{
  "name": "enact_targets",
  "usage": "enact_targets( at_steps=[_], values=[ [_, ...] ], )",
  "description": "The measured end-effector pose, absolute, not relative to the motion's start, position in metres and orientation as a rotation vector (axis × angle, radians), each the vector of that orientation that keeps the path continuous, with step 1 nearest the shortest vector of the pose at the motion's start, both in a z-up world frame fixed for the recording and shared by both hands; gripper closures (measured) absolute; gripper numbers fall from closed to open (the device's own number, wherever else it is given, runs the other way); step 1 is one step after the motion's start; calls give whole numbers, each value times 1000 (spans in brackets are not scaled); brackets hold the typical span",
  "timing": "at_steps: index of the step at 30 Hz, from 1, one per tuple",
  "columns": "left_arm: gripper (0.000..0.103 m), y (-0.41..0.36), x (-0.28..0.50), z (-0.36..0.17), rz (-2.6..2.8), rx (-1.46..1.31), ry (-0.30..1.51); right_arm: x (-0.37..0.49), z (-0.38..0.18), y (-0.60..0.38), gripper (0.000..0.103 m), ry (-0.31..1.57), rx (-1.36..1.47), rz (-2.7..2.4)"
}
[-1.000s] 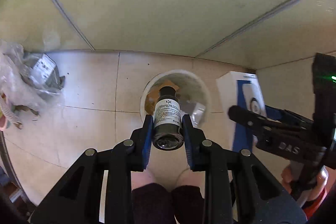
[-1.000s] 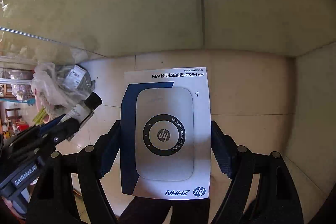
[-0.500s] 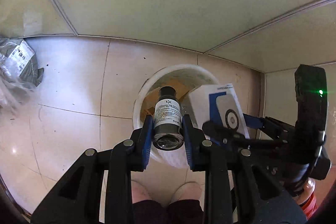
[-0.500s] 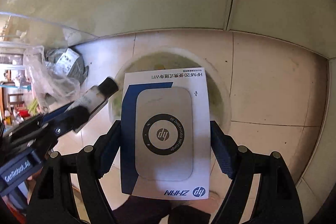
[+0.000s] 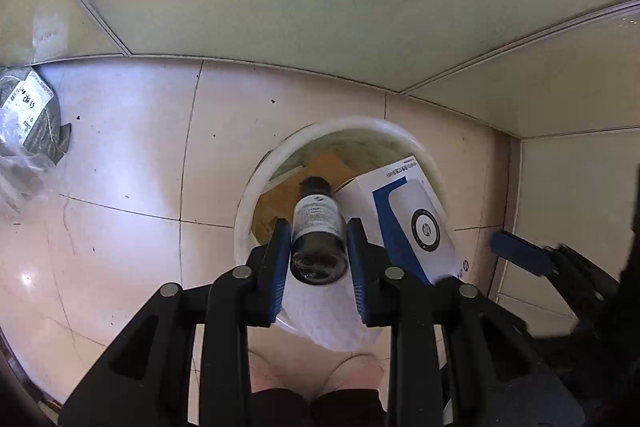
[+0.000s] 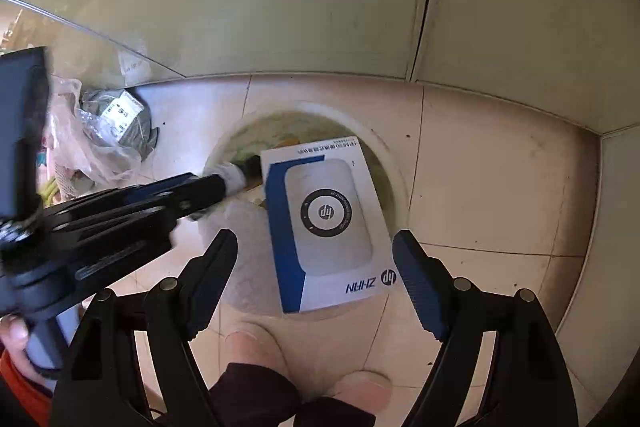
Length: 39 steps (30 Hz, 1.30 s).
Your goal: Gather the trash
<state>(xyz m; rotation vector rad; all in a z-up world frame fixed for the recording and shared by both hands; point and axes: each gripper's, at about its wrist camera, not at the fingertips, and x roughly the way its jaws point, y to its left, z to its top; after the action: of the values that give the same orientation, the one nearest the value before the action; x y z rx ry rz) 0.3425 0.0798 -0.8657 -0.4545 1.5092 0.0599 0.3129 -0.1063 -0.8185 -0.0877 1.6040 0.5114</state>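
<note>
Step in hand: This looked like the drop-off part of collecting trash. Both pieces of trash were right over the white bin (image 5: 256,183), which stood on the tiled floor (image 5: 120,167) near the wall.
Left gripper: The left gripper (image 5: 318,259) pointed down at the bin. Its jaws were clamped on a small dark bottle (image 5: 318,227) with a white label.
Bottle: It hung over the near side of the bin's mouth, cap end pointing down into it. It had not been let go yet.
Right gripper: The right gripper (image 6: 316,275) had its jaws wide apart. In the right wrist view there was a gap on both sides between the blue pads and the box, so the pads did not press on it.
Box: The white and blue box (image 6: 326,223) was loose between the jaws and tilted, with its far end over the bin's mouth, next to the bottle. I think it was on its way in.
Inside the bin: Some brown cardboard (image 5: 324,167) already lay at the bottom.
Next move: I think the left jaws needed to come apart so the bottle could fall straight into the bin.
After that: More trash waited. A crumpled plastic bag (image 6: 100,135) lay on the floor to the left, well apart from the bin.
</note>
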Motion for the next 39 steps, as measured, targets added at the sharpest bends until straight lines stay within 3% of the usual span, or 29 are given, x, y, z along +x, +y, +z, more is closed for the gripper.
enact_targets(
  at_steps=[7, 13, 17, 22, 30, 33, 39],
  values=[
    [76, 85, 337, -840, 72, -456, 1505, 309, -793, -114, 26, 1580, -106, 493],
    [76, 90, 326, -759, 107, -393, 1469, 315, -726, -126, 26, 1549, -78, 472],
    [76, 89, 311, -664, 108, -385, 1428, 320, -644, -130, 26, 1488, -87, 460],
    [76, 74, 294, -515, 122, -313, 1323, 322, -491, -139, 26, 1355, -66, 479],
    [75, 54, 247, -251, 104, -320, 991, 289, -244, -156, 26, 1002, -82, 511],
    [68, 51, 221, -161, 104, -272, 838, 263, -168, -167, 26, 856, -43, 514],
    [60, 43, 150, -51, 79, -193, 610, 187, -55, -172, 26, 604, -17, 473]
  ],
)
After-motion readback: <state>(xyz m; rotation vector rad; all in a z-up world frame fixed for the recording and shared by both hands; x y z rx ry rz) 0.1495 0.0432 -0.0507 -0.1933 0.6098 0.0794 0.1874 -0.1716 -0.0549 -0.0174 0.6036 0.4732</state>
